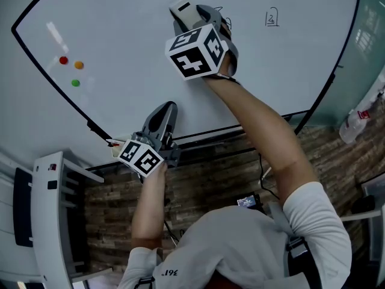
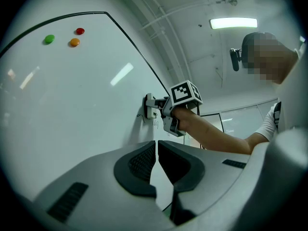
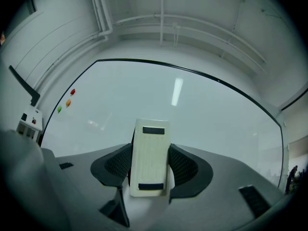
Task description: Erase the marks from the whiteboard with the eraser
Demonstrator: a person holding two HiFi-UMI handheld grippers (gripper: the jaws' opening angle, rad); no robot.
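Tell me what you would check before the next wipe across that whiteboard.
1. Eraser gripped: ok, the right hand-held gripper is shut on its sides.
2. Eraser on the whiteboard: ok, it appears pressed flat against it.
3. Board clean: not ok, a mark sits at upper right and a scribble beside the eraser.
4. Left hand-held gripper out of the way: ok, shut, empty, low by the bottom edge.
5. Magnets clear of the wiping path: ok, far to the left.
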